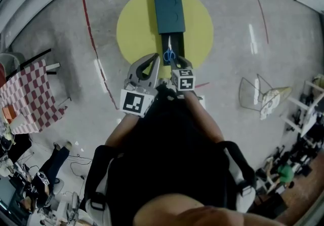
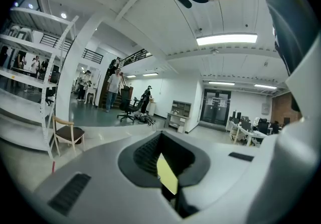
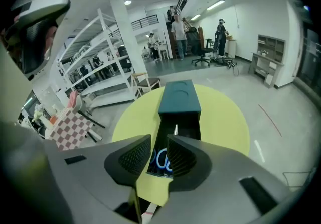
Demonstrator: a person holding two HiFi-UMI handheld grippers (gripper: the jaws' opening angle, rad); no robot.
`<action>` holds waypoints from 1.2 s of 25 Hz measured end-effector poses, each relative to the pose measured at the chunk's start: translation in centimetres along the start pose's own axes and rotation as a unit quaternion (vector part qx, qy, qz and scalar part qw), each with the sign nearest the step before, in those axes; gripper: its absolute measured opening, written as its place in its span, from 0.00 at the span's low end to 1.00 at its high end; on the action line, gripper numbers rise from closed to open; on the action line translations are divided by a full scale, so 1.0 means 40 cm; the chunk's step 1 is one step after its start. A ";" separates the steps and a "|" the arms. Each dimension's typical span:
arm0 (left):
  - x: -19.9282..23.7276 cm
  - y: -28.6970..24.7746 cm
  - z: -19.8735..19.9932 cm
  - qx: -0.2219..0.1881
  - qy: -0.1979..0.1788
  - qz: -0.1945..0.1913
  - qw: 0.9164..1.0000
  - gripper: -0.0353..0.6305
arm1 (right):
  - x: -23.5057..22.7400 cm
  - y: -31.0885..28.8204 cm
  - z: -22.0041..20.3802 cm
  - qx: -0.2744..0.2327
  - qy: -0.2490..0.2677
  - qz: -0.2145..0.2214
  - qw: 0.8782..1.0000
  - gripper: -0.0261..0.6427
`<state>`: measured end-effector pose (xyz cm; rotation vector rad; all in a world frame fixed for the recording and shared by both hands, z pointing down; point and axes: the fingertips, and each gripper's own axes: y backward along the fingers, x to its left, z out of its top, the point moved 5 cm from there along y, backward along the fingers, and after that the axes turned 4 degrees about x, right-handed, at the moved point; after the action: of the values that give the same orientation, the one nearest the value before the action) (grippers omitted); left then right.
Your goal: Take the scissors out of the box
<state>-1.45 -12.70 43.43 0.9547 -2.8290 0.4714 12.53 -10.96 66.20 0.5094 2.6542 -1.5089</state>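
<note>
A: Where are we w/ the scissors (image 1: 169, 53)?

B: They lie in the pulled-out drawer (image 1: 178, 42) of the dark box (image 1: 169, 13), top centre of the head view, on the yellow table (image 1: 132, 27). Blades point to the top of frame, blue handles to the bottom.

A: Grippers?

B: Our right gripper (image 3: 158, 143) is near the handles w/ jaws partway apart and nothing held. The handles show thru the gap, and we see no contact. Our left gripper (image 1: 153, 57) sits just left of the drawer, jaws closed to a slit, empty.

A: Risks?

B: The drawer is narrow. If we come in off-centre, a jaw prob. lands on the drawer wall. If the gap is too small for the handle loops, we'd shove them instead of gripping. Nothing steadies the box, so a snagged lift could drag it across the table.

A: What does each view give us?

B: The right gripper view shows the gap lined up w/ the handles, which the head view hides behind the marker cube (image 1: 184, 79). Only the head view shows both grippers vs. the box. The left gripper view shows no box, just a yellow sliver btwn its jaws.
</note>
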 end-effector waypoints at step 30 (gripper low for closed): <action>0.159 -0.060 -0.047 0.028 0.040 0.004 0.999 0.03 | 0.010 -0.358 -0.093 0.227 -0.039 0.036 0.972 0.24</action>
<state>-5.00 -17.52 47.12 0.9147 -2.7626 0.5804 8.25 -14.46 79.93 0.5426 2.1990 -2.0711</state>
